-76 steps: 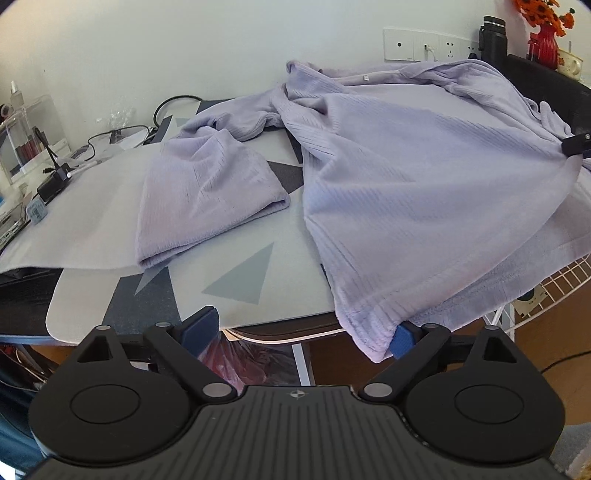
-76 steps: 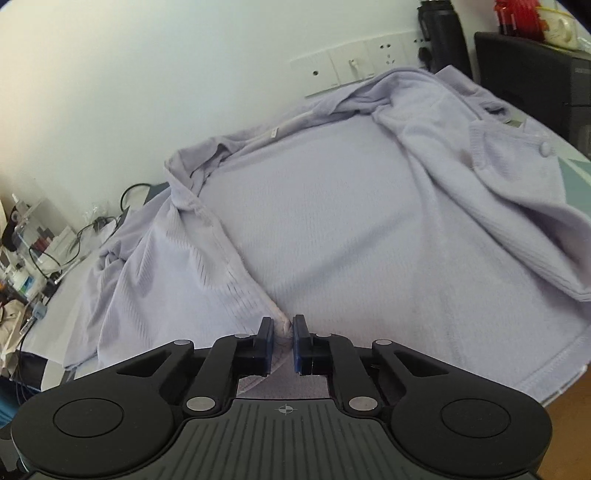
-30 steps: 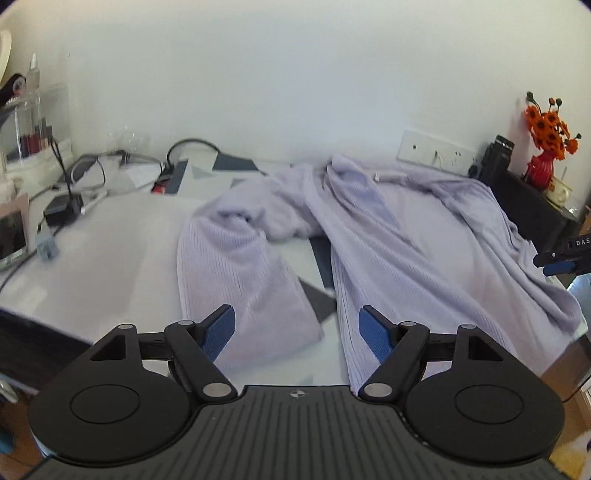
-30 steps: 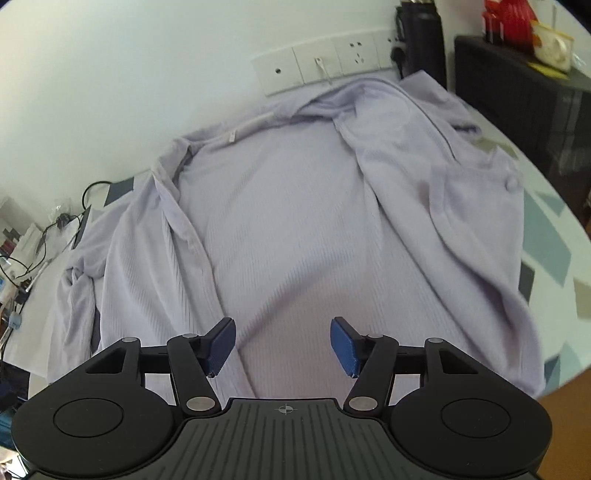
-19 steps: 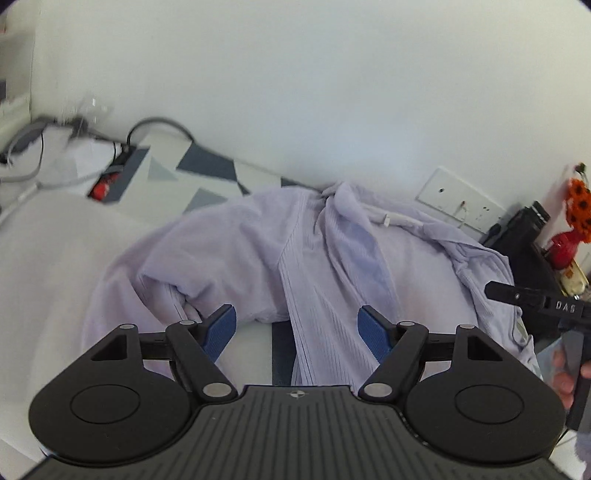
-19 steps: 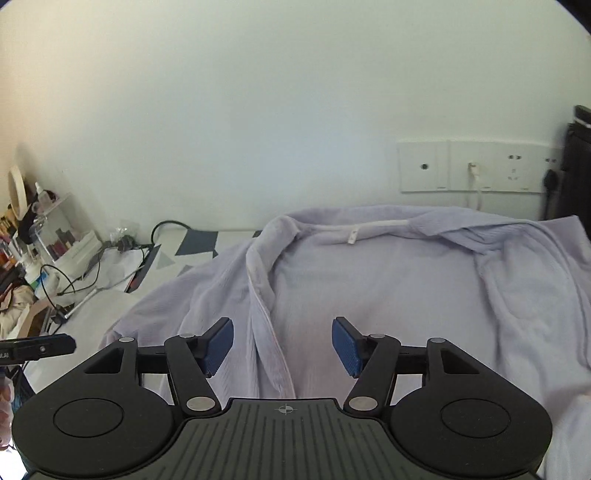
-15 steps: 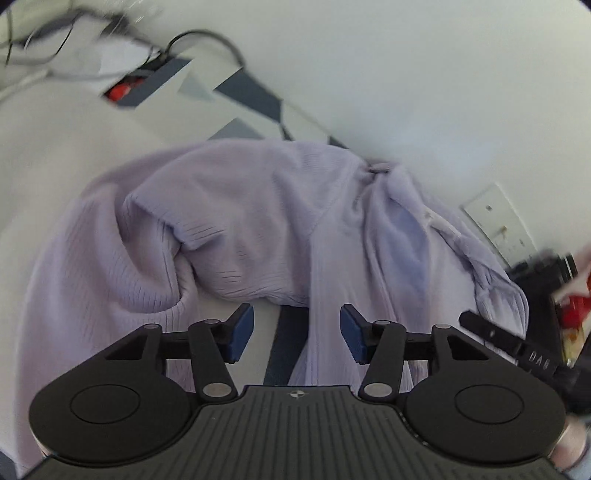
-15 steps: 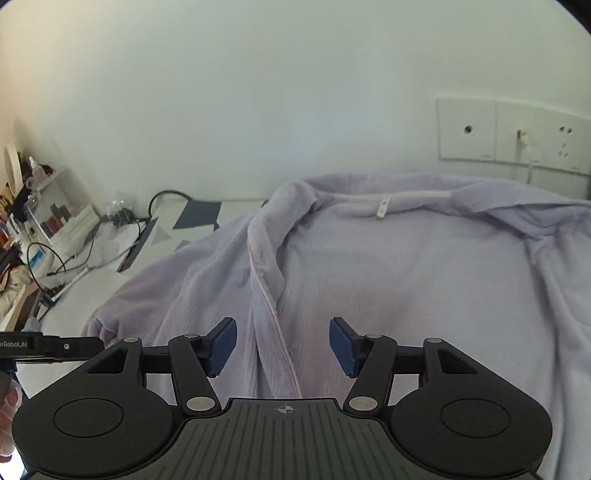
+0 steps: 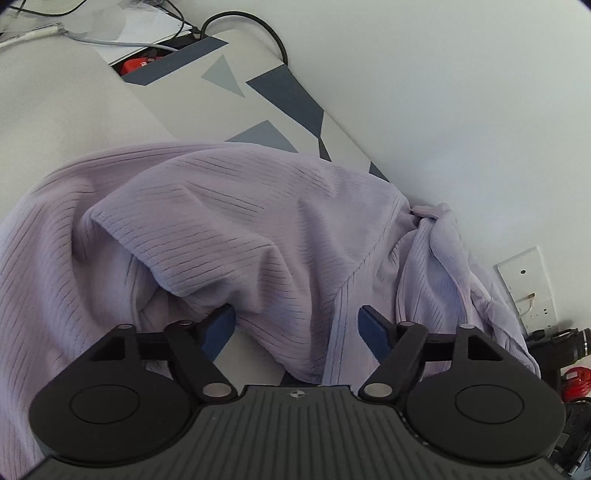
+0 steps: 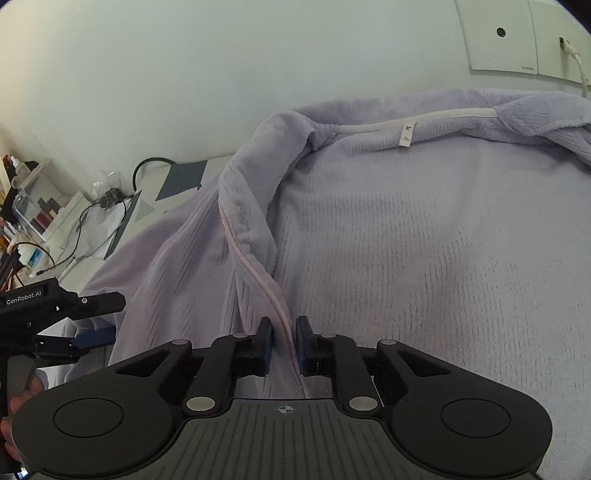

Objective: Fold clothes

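The lilac ribbed-knit cardigan (image 10: 424, 240) lay spread open, inside up, on the grey table cover with dark blue and grey triangles (image 9: 258, 107), its collar toward the white wall. A white band ran along the inner neckline with a small white size tag (image 10: 406, 134) hanging from it; tag print too small to read. Fabric looked soft and fuzzy, with fine ribs. The front edge carried a pale pink trim (image 10: 258, 273) that rolled over in a thick fold. One sleeve (image 9: 229, 236) was bunched and folded over itself, in the left wrist view.

The right gripper (image 10: 283, 345) was pinched on that pink-trimmed front edge, blue pads nearly together with cloth between them. The left gripper (image 9: 297, 325) had its jaws spread wide, holding nothing, low over the sleeve fold, one blue pad (image 9: 218, 328) near or under the fold's lower edge; contact unclear. In the right wrist view the left gripper body read "GenRobot.AI" (image 10: 24, 297), with a person's fingers (image 10: 18, 410) partly visible below it.

A white wall socket plate (image 10: 517, 37) carried small lettering, not legible, with a white plug in it. Black cables (image 9: 236, 26), a clear plastic organiser (image 10: 37, 203) and a red object (image 9: 574, 378) sat at the edges.
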Demonstrator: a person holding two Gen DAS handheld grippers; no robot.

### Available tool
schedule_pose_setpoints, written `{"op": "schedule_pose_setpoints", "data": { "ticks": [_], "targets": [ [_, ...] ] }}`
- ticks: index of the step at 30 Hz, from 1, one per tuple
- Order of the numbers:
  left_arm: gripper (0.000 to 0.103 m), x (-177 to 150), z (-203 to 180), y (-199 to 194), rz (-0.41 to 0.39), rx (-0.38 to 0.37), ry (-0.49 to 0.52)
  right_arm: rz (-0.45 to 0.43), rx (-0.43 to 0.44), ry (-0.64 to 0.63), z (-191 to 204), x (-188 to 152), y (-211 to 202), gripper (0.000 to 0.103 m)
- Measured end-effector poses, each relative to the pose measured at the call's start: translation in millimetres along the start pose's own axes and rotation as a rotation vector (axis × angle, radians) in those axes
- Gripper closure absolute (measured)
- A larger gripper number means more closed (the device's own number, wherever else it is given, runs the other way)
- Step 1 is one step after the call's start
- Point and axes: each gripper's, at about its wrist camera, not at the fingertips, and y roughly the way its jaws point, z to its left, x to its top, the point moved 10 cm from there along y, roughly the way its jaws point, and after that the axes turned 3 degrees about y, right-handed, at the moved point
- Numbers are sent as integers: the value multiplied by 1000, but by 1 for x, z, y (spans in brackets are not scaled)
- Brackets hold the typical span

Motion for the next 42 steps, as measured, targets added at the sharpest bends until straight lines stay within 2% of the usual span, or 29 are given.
{"op": "schedule_pose_setpoints", "data": {
  "ticks": [1,2,3,6,8,13,15,17,19,23,25,28,29,31,33,38,40,42],
  "targets": [
    [32,2,0,-1,-7,-2,-1,-1,-3,1,0,0,1,89],
    [47,4,1,-1,-13,-3,-1,-2,-6,3,1,0,2,90],
    [88,6,1,-2,-20,-5,-2,-6,-12,3,1,-1,2,91],
    [90,13,2,-4,-40,-10,-4,-20,-34,21,2,-1,2,94],
    [91,18,2,-5,-53,-13,-3,-47,-49,41,-1,2,-3,95],
    [91,56,-8,-30,-152,8,146,-217,-172,80,-30,21,-39,97],
    [91,66,-11,-26,-146,-12,154,-260,-205,156,-53,27,-55,97],
    [91,66,-17,-17,-134,3,212,-273,-200,236,-73,29,-64,97],
    [91,63,-22,-4,-115,30,281,-275,-230,217,-78,27,-65,97],
    [90,52,-5,19,-64,68,268,-230,-284,139,-78,19,-48,97],
    [88,51,-2,18,-56,52,251,-204,-299,123,-81,16,-41,96],
    [81,46,-1,18,-1,58,253,-181,-314,118,-85,15,-38,82],
    [79,44,-1,16,23,52,249,-179,-317,124,-87,16,-40,69],
    [61,39,1,9,54,28,225,-171,-303,137,-88,19,-46,65],
    [50,37,5,4,68,2,200,-163,-274,150,-87,24,-54,64],
    [49,41,10,1,50,-24,133,-207,-145,122,-63,66,-60,60],
    [49,41,1,0,64,-30,157,-221,-108,107,-51,86,-52,60],
    [49,35,-17,-7,99,-51,241,-231,-83,82,-38,106,-39,60]
  ]
}}
